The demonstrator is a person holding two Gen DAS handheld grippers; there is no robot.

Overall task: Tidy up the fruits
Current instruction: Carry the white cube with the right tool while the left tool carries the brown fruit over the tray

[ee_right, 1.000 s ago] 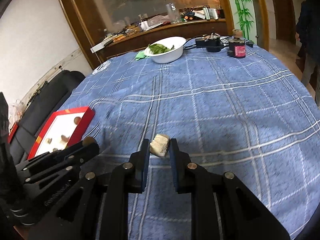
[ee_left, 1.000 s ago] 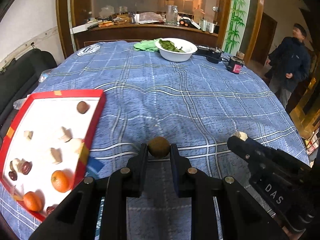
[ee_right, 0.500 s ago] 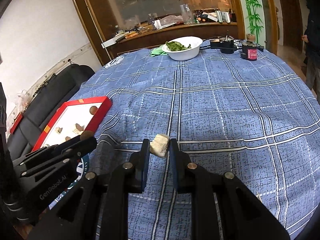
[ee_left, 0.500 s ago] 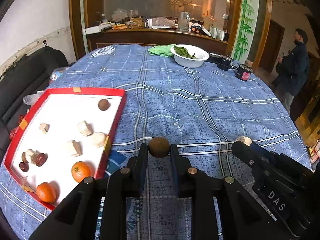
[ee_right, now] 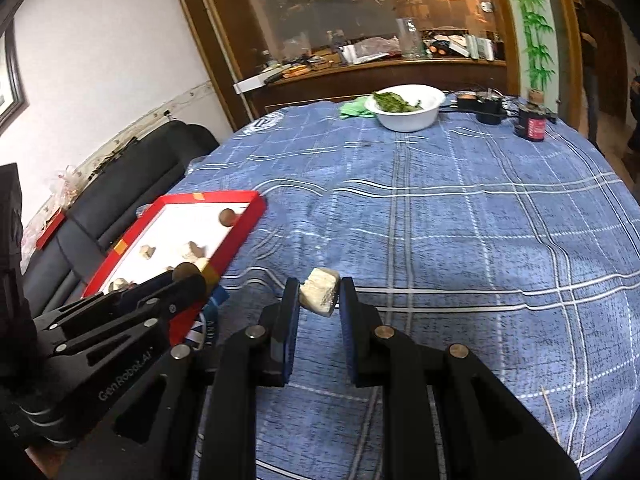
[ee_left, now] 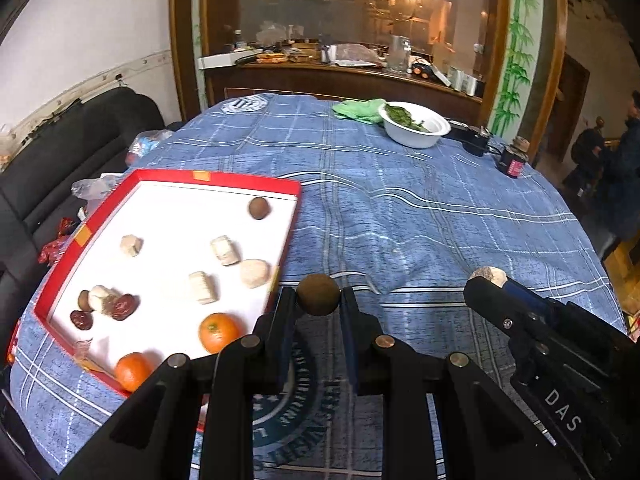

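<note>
My left gripper (ee_left: 318,300) is shut on a round brown fruit (ee_left: 318,294), held above the blue cloth just right of a red-rimmed white tray (ee_left: 216,179). The tray holds two oranges (ee_left: 218,332), a brown fruit (ee_left: 259,208), several pale chunks (ee_left: 225,250) and dark red dates (ee_left: 122,306). My right gripper (ee_right: 319,294) is shut on a pale chunk (ee_right: 320,290), held above the cloth to the right of the tray (ee_right: 244,216). The right gripper also shows in the left wrist view (ee_left: 486,276), and the left gripper in the right wrist view (ee_right: 186,274).
A round table under a blue plaid cloth (ee_left: 420,208) carries a white bowl of greens (ee_left: 414,128), a green cloth (ee_left: 358,110), a dark jar (ee_left: 512,160) and black devices at the far side. A black sofa (ee_left: 60,152) stands left. A person (ee_left: 624,160) stands at the right.
Both grippers have moved left toward the tray with their pieces still held. The tray now sits nearer and more central in both views.
</note>
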